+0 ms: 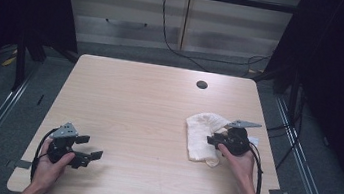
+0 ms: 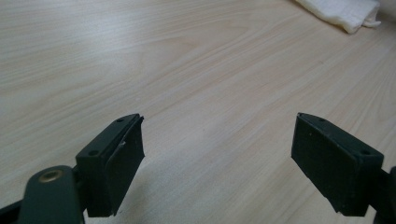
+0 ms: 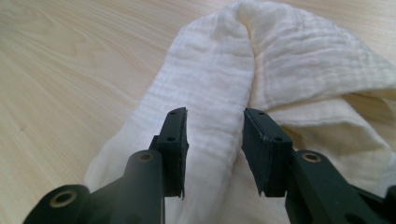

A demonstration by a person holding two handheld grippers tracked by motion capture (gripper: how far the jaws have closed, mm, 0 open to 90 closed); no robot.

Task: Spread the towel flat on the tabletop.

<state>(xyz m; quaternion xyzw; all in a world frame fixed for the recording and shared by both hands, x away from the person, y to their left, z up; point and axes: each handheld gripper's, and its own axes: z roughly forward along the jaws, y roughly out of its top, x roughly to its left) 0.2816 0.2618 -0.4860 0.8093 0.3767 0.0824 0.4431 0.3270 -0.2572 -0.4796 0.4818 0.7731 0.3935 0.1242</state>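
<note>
A cream, crumpled cloth [image 1: 201, 131] lies on the right part of the wooden table [image 1: 134, 102]. My right gripper [image 1: 212, 140] reaches into it from the right. In the right gripper view the jaws [image 3: 215, 140] straddle a raised fold of the cloth [image 3: 289, 60]; they stand partly apart and I see no pinch in the fold. My left gripper [image 1: 91, 147] rests low over bare wood near the front left corner. Its jaws [image 2: 219, 158] are wide apart with nothing between them. A corner of the cloth [image 2: 345, 11] shows far off in the left gripper view.
A round cable hole [image 1: 202, 85] sits near the table's far edge. Black cables trail from both grippers toward the front edge. Dark curtains and metal rails flank the table. Bare wood stretches between the two hands.
</note>
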